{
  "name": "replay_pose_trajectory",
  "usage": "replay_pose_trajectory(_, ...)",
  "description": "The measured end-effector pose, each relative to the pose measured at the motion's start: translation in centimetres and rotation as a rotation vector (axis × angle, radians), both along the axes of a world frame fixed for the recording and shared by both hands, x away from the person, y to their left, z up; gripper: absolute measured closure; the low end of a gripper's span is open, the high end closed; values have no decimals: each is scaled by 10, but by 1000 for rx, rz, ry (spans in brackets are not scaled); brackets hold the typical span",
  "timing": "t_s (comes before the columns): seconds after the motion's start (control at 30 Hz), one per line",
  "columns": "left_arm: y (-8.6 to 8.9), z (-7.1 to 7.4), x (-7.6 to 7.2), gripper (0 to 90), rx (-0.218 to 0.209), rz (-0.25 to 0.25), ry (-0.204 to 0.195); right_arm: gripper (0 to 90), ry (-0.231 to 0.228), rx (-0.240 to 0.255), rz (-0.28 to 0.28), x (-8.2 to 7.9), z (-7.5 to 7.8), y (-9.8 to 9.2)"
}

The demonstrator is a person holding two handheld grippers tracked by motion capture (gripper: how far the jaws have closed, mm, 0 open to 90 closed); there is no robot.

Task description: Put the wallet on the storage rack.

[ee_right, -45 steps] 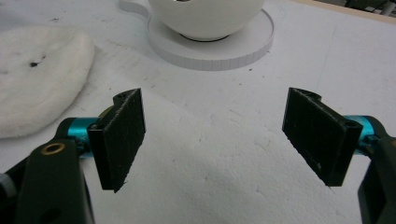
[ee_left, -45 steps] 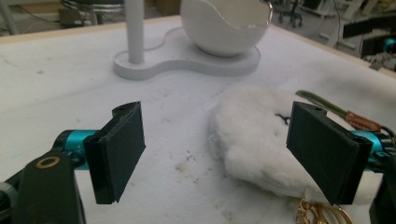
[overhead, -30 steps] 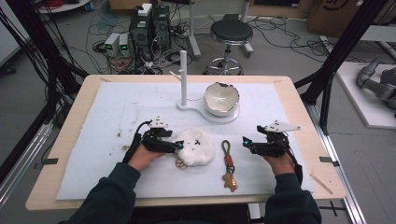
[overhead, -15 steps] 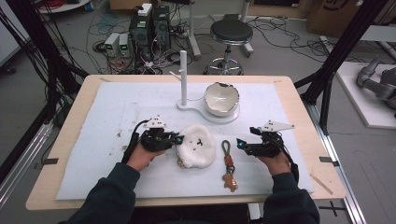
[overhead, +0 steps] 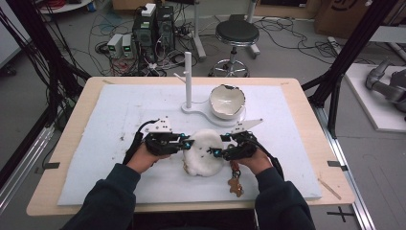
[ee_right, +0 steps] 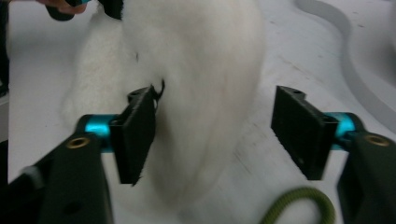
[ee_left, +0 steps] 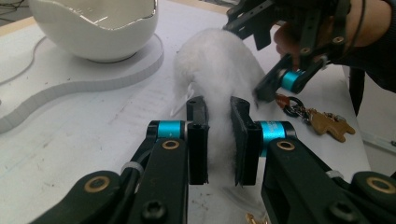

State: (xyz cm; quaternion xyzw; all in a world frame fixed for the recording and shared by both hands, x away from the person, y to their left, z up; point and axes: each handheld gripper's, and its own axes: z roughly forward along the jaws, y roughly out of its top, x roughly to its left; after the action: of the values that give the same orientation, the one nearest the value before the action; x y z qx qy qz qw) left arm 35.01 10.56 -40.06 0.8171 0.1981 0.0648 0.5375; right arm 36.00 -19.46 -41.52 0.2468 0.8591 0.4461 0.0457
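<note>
left tool point(ee_left: 218, 140) — pinched tight on the white fluffy toy point(overhead: 205, 152) | right tool point(ee_right: 224, 135) — jaws just closing, part-wide, fluff between them, far pad clear of it (no grip) | toy mid-desk point(overhead: 67, 143), near the eggshell bowl point(overhead: 227, 101) | keychain point(overhead: 234, 182) beside it

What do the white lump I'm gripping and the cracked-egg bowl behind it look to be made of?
The white lump looks like soft plush or faux fur: a fuzzy, matte nap that dents in where the left tool pinches it. The bowl looks like glazed ceramic or hard glossy plastic: smooth, shiny, with reflections inside and a rigid jagged rim. I can't tell which.
</note>
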Motion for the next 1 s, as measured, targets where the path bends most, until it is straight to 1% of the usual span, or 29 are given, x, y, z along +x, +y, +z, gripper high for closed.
replay_pose_trajectory(0.03, -1, 1, 0, 782, 5, 5, 1, 502, 8, -1, 19, 1, 0, 2)
replay_pose_trajectory(0.07, -1, 1, 0, 781, 5, 5, 1, 502, 8, -1, 19, 1, 0, 2)
replay_pose_trajectory(0.1, -1, -1, 1, 771, 16, 27, 17, 645, 4, -39, 28, 0, 0, 7)
replay_pose_trajectory(0.13, -1, -1, 1, 754, 16, 27, 17, 645, 4, -39, 28, 0, 0, 7)
replay_pose_trajectory(0.17, 1, -5, 2, 714, -9, 69, 52, 729, 15, -20, 35, 0, 3, 4)
replay_pose_trajectory(0.2, 1, -5, 2, 665, -9, 69, 52, 754, 9, -6, 38, -1, 5, 2)
replay_pose_trajectory(0.23, 2, -8, 5, 573, -1, 101, 111, 768, -15, 8, 34, -2, 7, -1)
replay_pose_trajectory(0.27, 2, -10, 5, 493, 9, 113, 134, 773, -32, 15, 29, -4, 9, -2)
replay_pose_trajectory(0.3, 2, -10, 5, 458, 9, 113, 134, 777, -57, 24, 23, -5, 11, -3)
replay_pose_trajectory(0.33, 2, -14, 4, 458, -5, 115, 147, 780, -78, 39, 15, -5, 12, -4)
replay_pose_trajectory(0.43, 0, -24, 2, 420, 6, 132, 167, 782, -113, 95, -20, -7, 17, -9)
replay_pose_trajectory(0.47, -2, -28, 1, 420, 20, 131, 170, 782, -112, 119, -28, -7, 18, -11)
replay_pose_trajectory(0.53, -7, -36, 1, 420, 34, 128, 181, 781, -113, 167, -42, -7, 20, -14)
replay_pose_trajectory(0.57, -7, -36, 1, 433, 34, 128, 181, 781, -111, 178, -49, -7, 20, -15)
replay_pose_trajectory(0.6, -12, -38, 0, 476, 45, 108, 160, 779, -111, 181, -53, -7, 20, -16)
replay_pose_trajectory(0.63, -13, -37, -2, 553, 48, 100, 135, 777, -106, 190, -50, -7, 19, -16)
replay_pose_trajectory(0.67, -13, -36, -2, 652, 56, 103, 109, 772, -101, 187, -52, -7, 19, -15)
replay_pose_trajectory(0.7, -12, -34, -2, 686, 53, 116, 104, 767, -104, 174, -54, -7, 18, -15)
replay_pose_trajectory(0.73, -9, -32, -2, 741, 46, 131, 88, 761, -106, 162, -58, -7, 18, -16)
replay_pose_trajectory(0.8, -2, -27, -1, 768, 16, 171, 69, 757, -111, 112, -49, -7, 17, -16)
replay_pose_trajectory(0.83, 2, -25, -1, 776, 5, 183, 57, 755, -112, 91, -40, -7, 15, -16)
replay_pose_trajectory(0.9, 8, -19, -1, 781, 2, 200, 28, 746, -101, 57, -11, -8, 11, -14)
replay_pose_trajectory(0.93, 10, -17, -1, 782, -5, 199, 18, 738, -100, 33, 3, -8, 10, -12)
replay_pose_trajectory(0.97, 10, -17, -1, 784, -5, 199, 18, 730, -101, 12, 17, -9, 8, -10)
replay_pose_trajectory(1.0, 13, -15, -2, 785, -5, 203, 5, 712, -98, 0, 29, -10, 7, -8)
